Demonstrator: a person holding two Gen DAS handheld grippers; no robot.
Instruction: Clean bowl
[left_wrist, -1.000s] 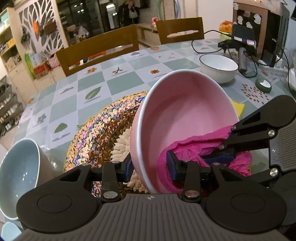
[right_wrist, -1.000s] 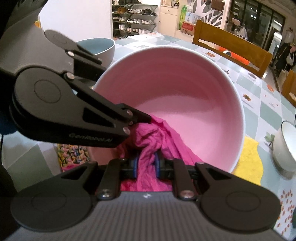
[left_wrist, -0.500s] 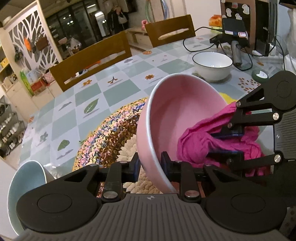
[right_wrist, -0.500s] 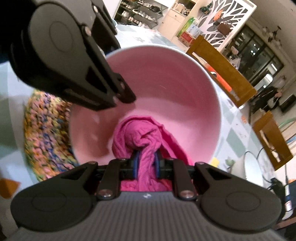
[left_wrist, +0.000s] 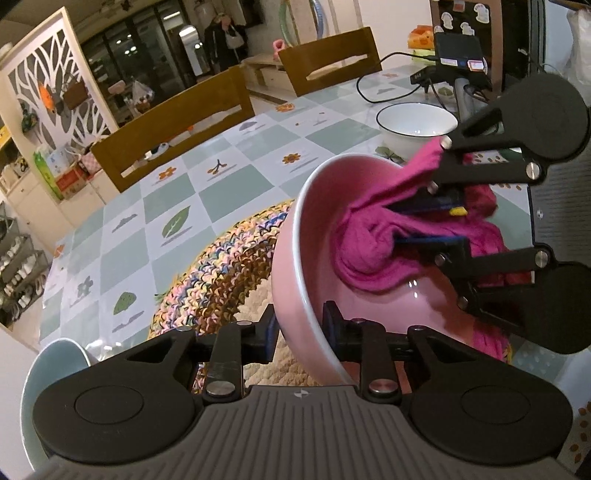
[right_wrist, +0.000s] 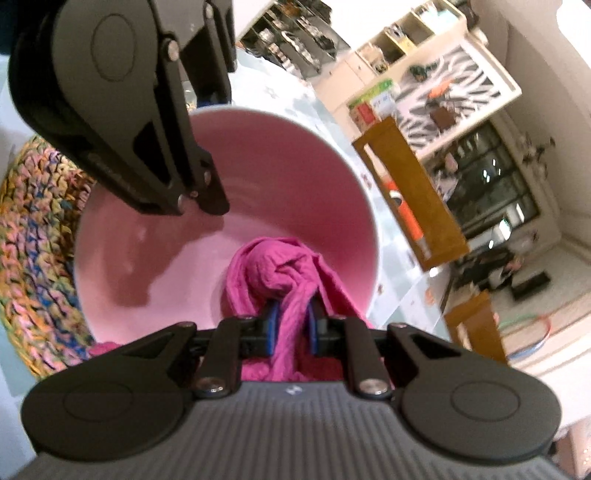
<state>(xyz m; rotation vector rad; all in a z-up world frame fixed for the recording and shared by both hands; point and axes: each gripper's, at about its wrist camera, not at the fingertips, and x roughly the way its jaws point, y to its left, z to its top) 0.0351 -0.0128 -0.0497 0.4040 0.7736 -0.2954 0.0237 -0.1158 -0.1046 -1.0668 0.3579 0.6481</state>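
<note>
A pink bowl (left_wrist: 306, 236) is held tilted on its side above a woven mat. My left gripper (left_wrist: 300, 334) is shut on the bowl's near rim, one finger inside and one outside. My right gripper (right_wrist: 291, 325) is shut on a magenta cloth (right_wrist: 275, 267) and presses it against the inside of the pink bowl (right_wrist: 280, 177). In the left wrist view the right gripper (left_wrist: 424, 221) reaches into the bowl from the right with the cloth (left_wrist: 373, 243) bunched at its tips. In the right wrist view the left gripper's fingers (right_wrist: 199, 192) clamp the bowl's rim at upper left.
A multicoloured woven mat (left_wrist: 225, 266) lies under the bowl on the tiled tablecloth (left_wrist: 177, 192). A grey-blue bowl (left_wrist: 48, 376) stands at the near left edge. A white bowl (left_wrist: 415, 125) stands at the far right, near cables and a black device (left_wrist: 458, 48). Two wooden chairs (left_wrist: 173, 125) stand behind the table.
The bowl has tipped further onto its side. My right gripper has swept the cloth across the inside of the bowl and turned with it. The left grip on the rim is unchanged.
</note>
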